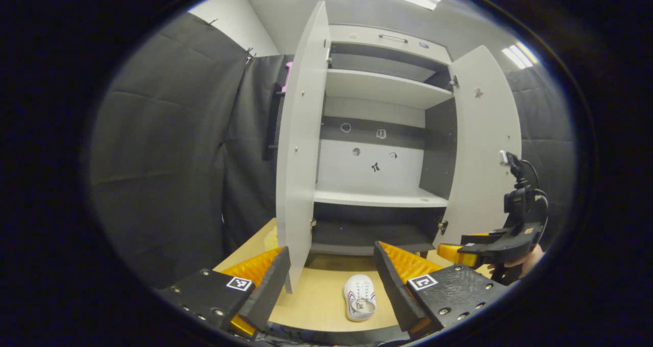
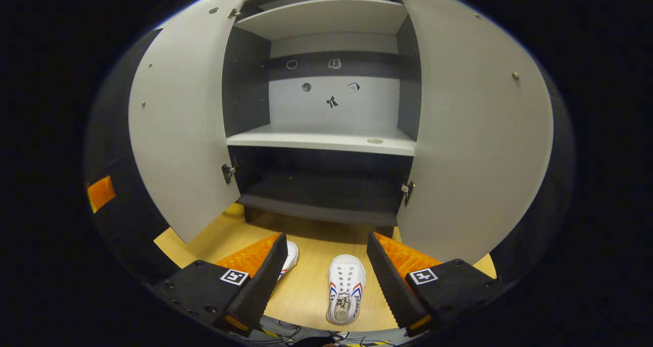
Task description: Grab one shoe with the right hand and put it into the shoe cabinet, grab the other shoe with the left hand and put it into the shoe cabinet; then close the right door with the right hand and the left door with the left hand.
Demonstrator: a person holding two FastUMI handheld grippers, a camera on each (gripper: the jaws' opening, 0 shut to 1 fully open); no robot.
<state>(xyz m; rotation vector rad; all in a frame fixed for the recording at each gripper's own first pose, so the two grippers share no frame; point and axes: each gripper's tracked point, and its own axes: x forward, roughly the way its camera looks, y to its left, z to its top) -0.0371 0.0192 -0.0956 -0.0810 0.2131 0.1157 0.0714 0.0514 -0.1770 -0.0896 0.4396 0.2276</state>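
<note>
In the left gripper view, the left gripper [image 1: 331,273] has its jaws spread wide, holding nothing. One white shoe [image 1: 359,298] lies on the wooden floor [image 1: 316,296] at 6 o'clock, between the fingers. The cabinet [image 1: 375,132] stands ahead with both doors open. The right gripper [image 1: 461,252] hangs at 4 o'clock; its jaw state cannot be told here.

In the right gripper view, the right gripper [image 2: 326,268] gapes wide over a shoe [image 2: 346,288] at 6 o'clock. A second shoe [image 2: 290,257] peeks beside the left finger.
</note>
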